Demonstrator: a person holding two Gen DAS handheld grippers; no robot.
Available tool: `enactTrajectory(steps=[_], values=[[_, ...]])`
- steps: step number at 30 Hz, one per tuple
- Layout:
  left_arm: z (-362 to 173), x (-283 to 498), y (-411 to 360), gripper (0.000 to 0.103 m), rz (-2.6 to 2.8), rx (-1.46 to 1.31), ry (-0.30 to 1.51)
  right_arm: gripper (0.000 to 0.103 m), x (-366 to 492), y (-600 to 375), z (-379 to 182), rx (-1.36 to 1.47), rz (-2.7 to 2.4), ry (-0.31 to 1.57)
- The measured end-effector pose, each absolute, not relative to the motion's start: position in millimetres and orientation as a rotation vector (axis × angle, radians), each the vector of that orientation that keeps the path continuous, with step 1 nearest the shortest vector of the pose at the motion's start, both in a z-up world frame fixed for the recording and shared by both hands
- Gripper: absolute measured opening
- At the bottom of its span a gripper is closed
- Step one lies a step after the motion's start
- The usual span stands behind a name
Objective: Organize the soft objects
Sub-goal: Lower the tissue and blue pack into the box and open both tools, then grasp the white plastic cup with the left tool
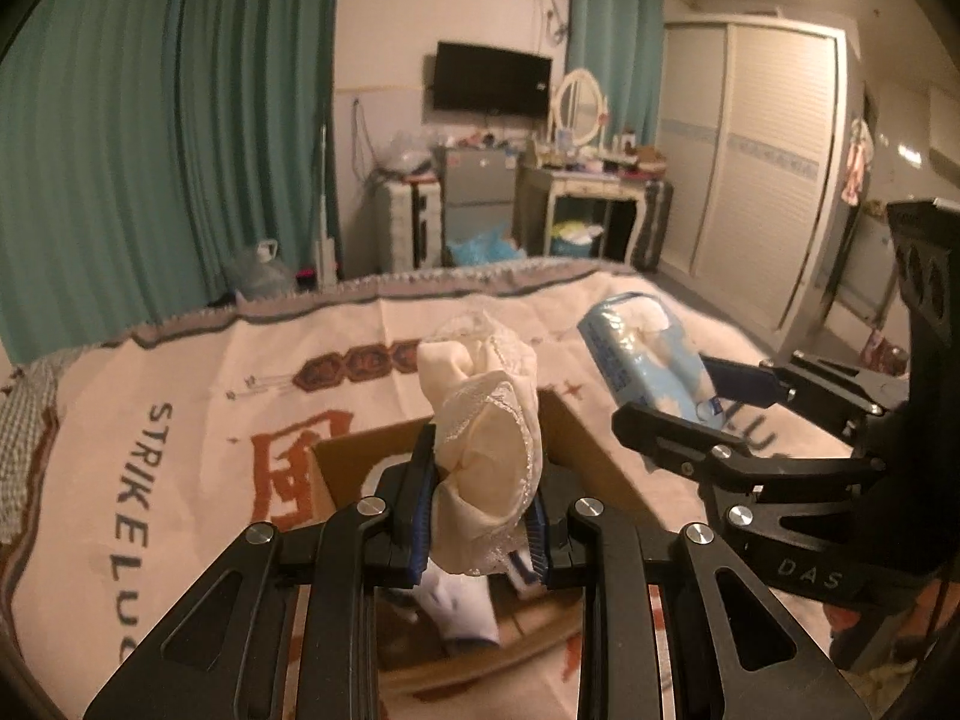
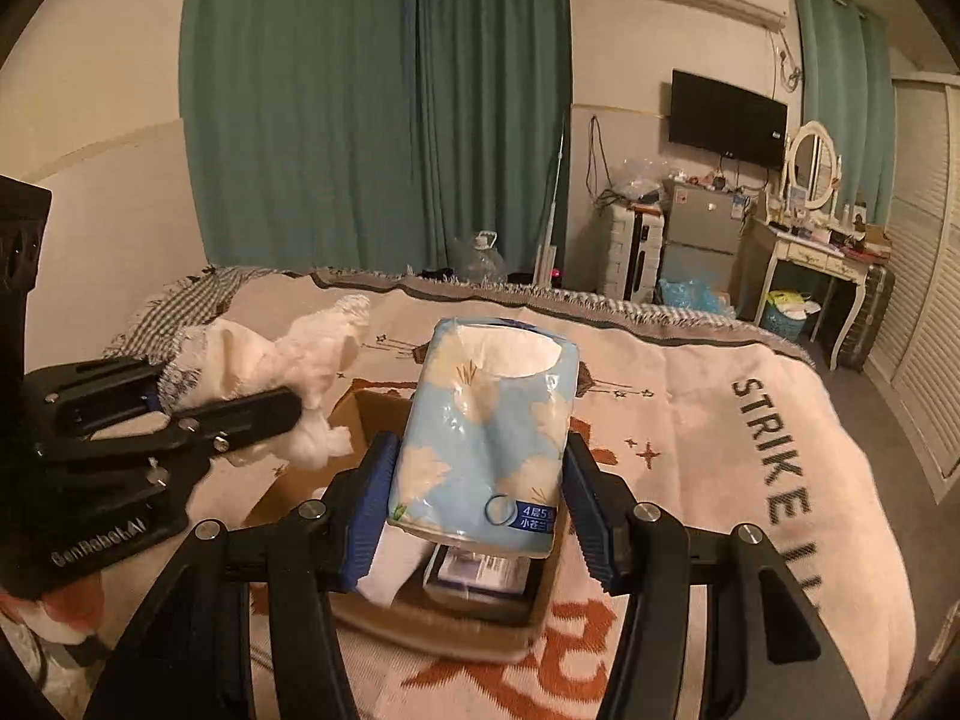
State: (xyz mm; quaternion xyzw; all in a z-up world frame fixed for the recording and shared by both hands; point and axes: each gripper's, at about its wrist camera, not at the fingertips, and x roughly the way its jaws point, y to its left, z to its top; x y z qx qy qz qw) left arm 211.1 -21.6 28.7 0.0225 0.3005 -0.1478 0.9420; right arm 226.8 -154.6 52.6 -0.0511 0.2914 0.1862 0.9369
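Note:
My left gripper (image 1: pixel 480 531) is shut on a cream lace-trimmed cloth (image 1: pixel 486 438) and holds it above an open cardboard box (image 1: pixel 354 450) on the bed. White socks (image 1: pixel 459 606) lie inside the box. My right gripper (image 2: pixel 474 516) is shut on a light blue tissue pack (image 2: pixel 486 432), held over the same box (image 2: pixel 456 624). In the left wrist view the tissue pack (image 1: pixel 642 354) is to the right of the cloth. In the right wrist view the cloth (image 2: pixel 288 366) hangs in the left gripper (image 2: pixel 288 414) at the left.
The box rests on a cream blanket (image 1: pixel 180 420) with "STRIKE LUCK" lettering that covers the bed. A flat dark packet (image 2: pixel 480 576) lies in the box. Past the bed's far edge stand a water jug (image 2: pixel 483 258), a small fridge (image 2: pixel 699 240) and a dressing table (image 2: pixel 816 252).

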Motion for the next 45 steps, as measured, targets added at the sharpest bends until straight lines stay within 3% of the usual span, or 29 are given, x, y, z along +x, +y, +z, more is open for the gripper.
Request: enactTrajectory(steps=[9,13,15,17,18,20,30,31,32,36,38,45], values=[[-34,253,-30,0.024,-0.249,0.151,0.664,0.054,285,-149,-11,-0.094,0.385,0.698],[-46,256,-31,0.030,-0.190,0.179,0.659,0.055,296,-151,-31,-0.071,0.395,0.723],[-48,257,-32,0.044,-0.161,0.188,0.683,0.056,299,-152,-35,-0.068,0.380,0.727],[-47,256,-30,0.067,-0.162,0.172,0.687,0.057,299,-152,-35,-0.076,0.363,0.722],[-44,253,-29,0.070,-0.154,0.170,0.680,0.059,298,-151,-32,-0.083,0.353,0.716],[-36,248,-27,0.076,-0.128,0.185,0.661,0.070,291,-150,-21,-0.106,0.322,0.686],[71,163,-13,0.077,-0.078,0.185,0.448,0.073,210,-154,88,-0.156,0.261,0.520],[81,154,-12,0.083,-0.075,0.178,0.429,0.074,200,-155,96,-0.158,0.259,0.506],[94,140,-9,0.091,-0.067,0.168,0.400,0.076,186,-156,111,-0.157,0.256,0.484],[134,92,-4,0.093,-0.037,0.170,0.292,0.084,137,-165,154,-0.147,0.250,0.413],[150,67,-2,0.094,-0.014,0.171,0.239,0.097,111,-170,171,-0.147,0.240,0.375],[174,6,12,0.098,-0.012,0.107,0.161,0.103,39,-183,203,-0.140,0.230,0.294]])
